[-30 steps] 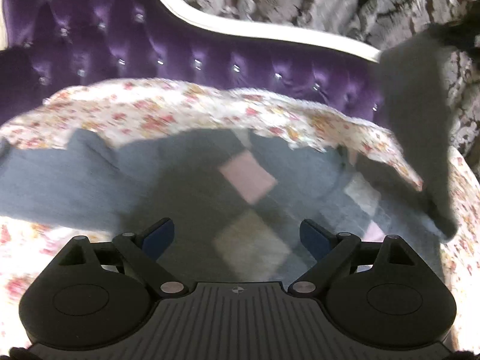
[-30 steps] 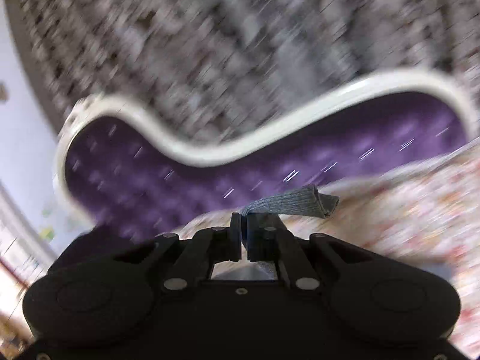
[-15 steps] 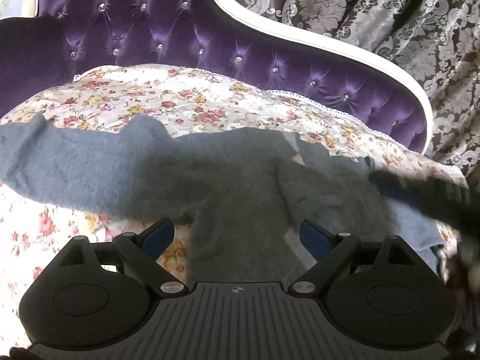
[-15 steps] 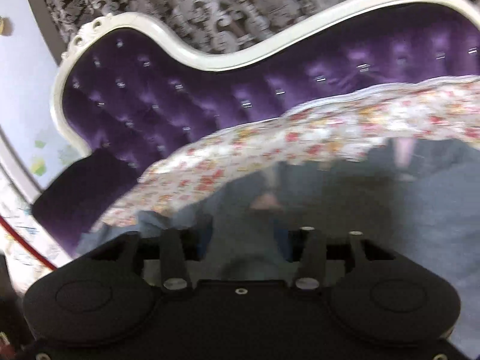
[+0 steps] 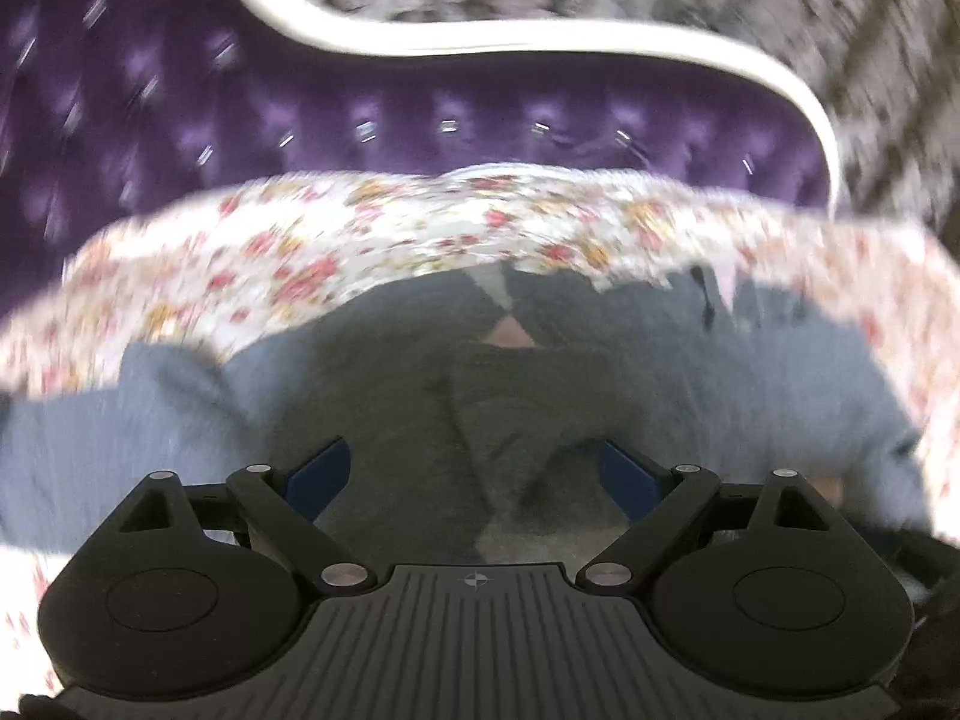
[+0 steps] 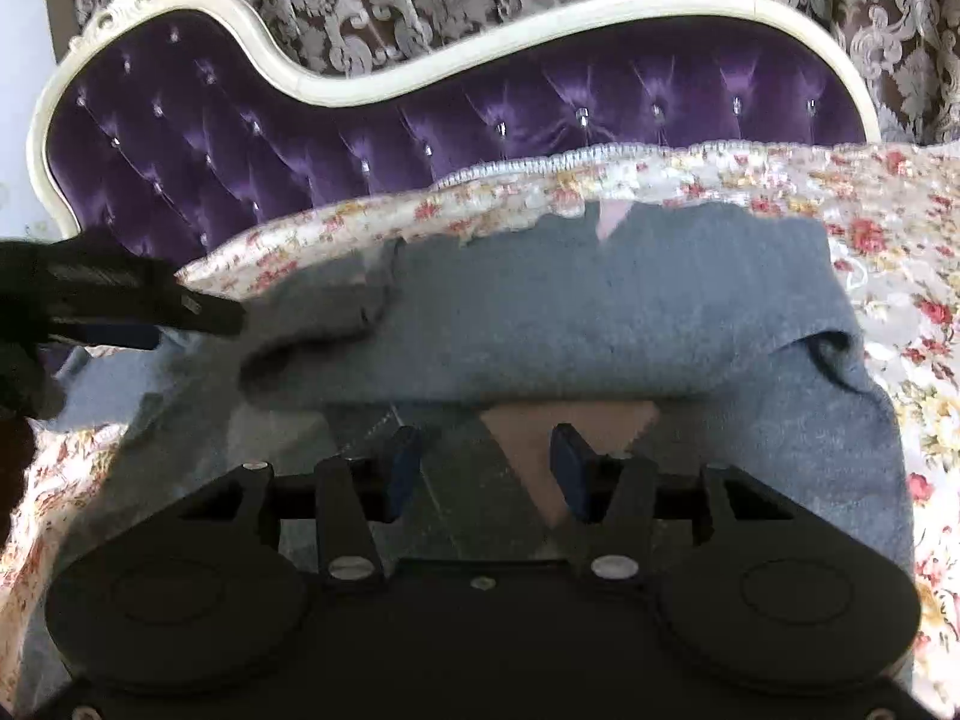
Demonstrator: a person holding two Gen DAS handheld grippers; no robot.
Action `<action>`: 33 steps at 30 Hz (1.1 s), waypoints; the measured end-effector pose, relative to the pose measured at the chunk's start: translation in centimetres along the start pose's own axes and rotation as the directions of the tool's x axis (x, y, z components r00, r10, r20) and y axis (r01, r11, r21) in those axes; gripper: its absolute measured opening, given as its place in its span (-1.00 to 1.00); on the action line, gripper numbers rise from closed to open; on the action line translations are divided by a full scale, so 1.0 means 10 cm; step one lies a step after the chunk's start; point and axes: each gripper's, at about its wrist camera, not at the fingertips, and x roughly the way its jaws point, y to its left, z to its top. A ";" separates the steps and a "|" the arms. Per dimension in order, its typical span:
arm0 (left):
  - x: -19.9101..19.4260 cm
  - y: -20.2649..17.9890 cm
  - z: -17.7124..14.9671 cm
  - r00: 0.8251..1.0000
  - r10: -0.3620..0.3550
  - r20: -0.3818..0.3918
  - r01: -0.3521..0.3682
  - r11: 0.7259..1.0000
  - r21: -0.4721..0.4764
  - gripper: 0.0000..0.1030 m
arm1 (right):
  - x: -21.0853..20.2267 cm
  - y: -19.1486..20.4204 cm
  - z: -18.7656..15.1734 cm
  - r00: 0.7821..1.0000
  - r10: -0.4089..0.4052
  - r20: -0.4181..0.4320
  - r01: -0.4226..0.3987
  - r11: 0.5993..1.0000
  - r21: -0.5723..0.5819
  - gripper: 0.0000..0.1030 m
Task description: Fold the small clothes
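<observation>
The right claw (image 6: 483, 471) has let go of the grey sweater (image 6: 600, 312), now spread ahead of it; the left claw (image 5: 474, 474) stays wide above it.

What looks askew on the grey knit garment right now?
The grey knit garment lies unevenly on the floral quilt: its folded-over part bunches at the left, and the right edge curls.
</observation>
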 end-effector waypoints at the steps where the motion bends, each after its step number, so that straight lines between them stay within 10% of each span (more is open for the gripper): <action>1: 0.03 -0.08 -0.02 1.000 0.009 0.003 -0.009 0.999 0.040 0.76 | 0.01 0.01 0.01 1.000 -0.002 -0.003 0.002 1.000 -0.001 0.11; 11: 0.37 -0.24 0.03 0.985 0.169 0.031 -0.172 0.974 0.144 0.33 | 0.02 -0.02 -0.02 1.000 0.019 0.003 -0.019 1.000 0.012 0.15; 21: 0.43 0.11 0.16 1.000 0.002 -0.031 -0.003 0.999 -0.043 0.01 | 0.03 0.00 -0.04 1.000 0.023 0.005 -0.023 1.000 -0.003 0.21; 33: 0.44 -0.57 0.08 0.996 0.086 0.035 -0.093 0.934 0.344 -0.19 | 0.02 -0.02 -0.04 0.999 0.033 0.007 -0.033 0.999 0.014 0.21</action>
